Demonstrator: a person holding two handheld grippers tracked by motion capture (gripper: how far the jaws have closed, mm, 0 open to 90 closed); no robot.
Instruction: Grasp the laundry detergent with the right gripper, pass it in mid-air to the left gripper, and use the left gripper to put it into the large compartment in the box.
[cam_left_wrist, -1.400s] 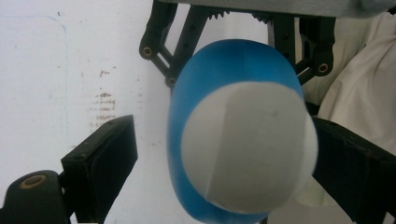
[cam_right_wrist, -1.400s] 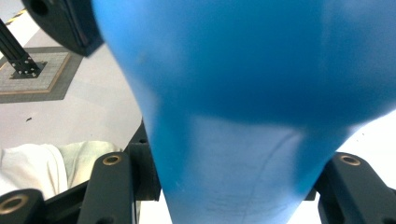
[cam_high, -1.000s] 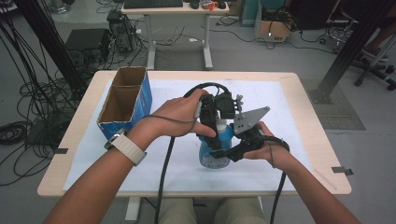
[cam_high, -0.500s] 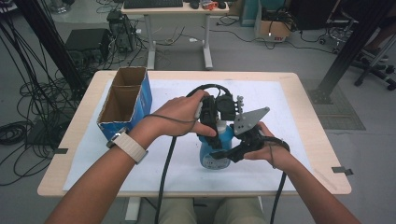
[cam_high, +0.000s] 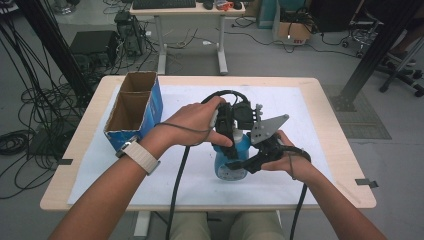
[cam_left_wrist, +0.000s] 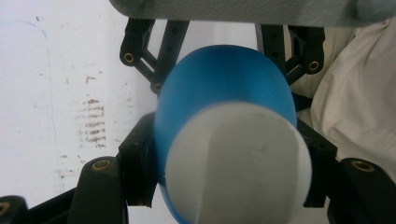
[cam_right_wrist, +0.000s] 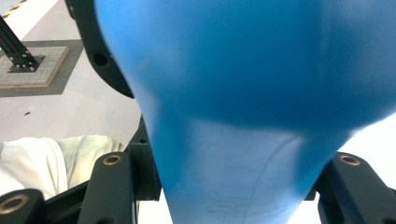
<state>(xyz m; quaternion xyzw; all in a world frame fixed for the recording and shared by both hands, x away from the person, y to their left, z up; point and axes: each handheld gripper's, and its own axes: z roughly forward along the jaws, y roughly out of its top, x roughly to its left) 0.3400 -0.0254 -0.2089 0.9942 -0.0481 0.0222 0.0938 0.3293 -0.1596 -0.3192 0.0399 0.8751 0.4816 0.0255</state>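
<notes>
A blue bottle (cam_high: 232, 162) with a white cap (cam_left_wrist: 236, 163) stands upright on the white mat (cam_high: 310, 110) that covers the wooden table (cam_high: 330, 87), near the table's front edge and between the person's two hands. There is a dark marking low on the bottle's body in the high view; it is too small to read. No brand or label text is legible on the bottle in either gripper view.

The left gripper (cam_high: 235, 122) comes down on the top of the bottle. Its jaws have just been closing, and in the left gripper view they now press against both sides of the white cap: clenched on the cap.

The right gripper (cam_high: 250, 162) comes in from the bottle's right side. In the right gripper view its jaws sit tight against the bottle's blue body at the narrowing part: grasping the bottle.

An open cardboard box (cam_high: 131, 111) with blue outer walls stands on the mat at the table's left, well apart from the bottle. No print on it can be read.
</notes>
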